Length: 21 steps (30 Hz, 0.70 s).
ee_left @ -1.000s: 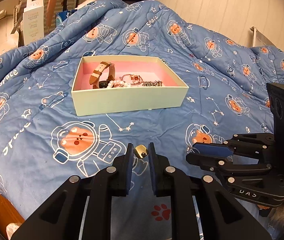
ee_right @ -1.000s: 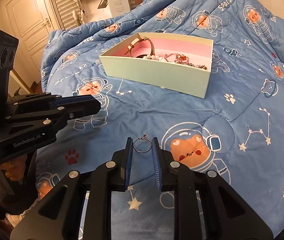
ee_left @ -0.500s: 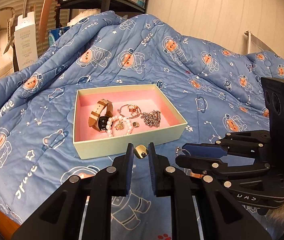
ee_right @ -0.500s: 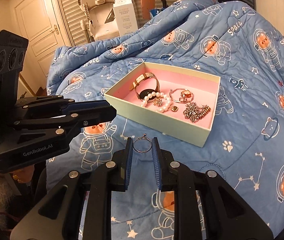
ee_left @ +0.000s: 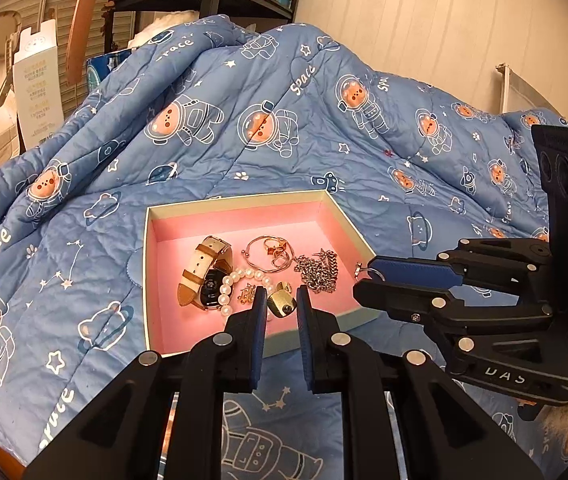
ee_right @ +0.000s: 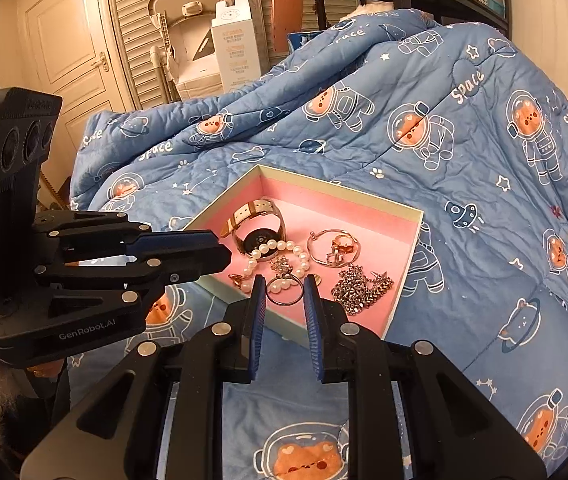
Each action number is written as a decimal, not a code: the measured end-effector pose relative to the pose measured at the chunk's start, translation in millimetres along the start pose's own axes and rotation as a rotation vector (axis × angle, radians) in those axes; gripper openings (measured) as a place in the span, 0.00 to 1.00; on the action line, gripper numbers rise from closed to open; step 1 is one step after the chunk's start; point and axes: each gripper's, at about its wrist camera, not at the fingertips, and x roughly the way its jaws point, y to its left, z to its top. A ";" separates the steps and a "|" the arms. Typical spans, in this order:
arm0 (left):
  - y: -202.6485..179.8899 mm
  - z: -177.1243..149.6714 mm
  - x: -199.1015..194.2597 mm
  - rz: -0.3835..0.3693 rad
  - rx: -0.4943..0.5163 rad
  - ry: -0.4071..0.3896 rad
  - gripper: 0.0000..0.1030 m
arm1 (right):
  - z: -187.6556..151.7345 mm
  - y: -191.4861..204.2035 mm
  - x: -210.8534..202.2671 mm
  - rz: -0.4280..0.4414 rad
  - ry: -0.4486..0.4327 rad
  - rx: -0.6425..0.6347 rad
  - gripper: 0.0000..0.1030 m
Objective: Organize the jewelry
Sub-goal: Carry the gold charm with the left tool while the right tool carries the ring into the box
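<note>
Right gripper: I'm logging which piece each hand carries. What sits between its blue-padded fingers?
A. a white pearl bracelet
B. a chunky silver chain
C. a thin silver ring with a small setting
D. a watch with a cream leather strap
C: in the right wrist view the right gripper clamps the thin silver ring over the pink-lined box, while the pearls, chain and watch lie inside it.

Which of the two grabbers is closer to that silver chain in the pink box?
Right. The right gripper hangs just beside the silver chain; the left gripper is further off, past the pearl bracelet.
</note>
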 end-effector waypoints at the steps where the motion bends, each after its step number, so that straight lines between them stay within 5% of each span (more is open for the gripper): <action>1: 1.6 1.8 3.4 0.002 0.002 0.007 0.14 | 2.6 -2.3 3.6 0.000 0.007 0.001 0.19; 21: 12.0 10.6 68.1 0.031 0.055 0.161 0.14 | 26.3 -27.7 89.2 -0.051 0.247 -0.118 0.19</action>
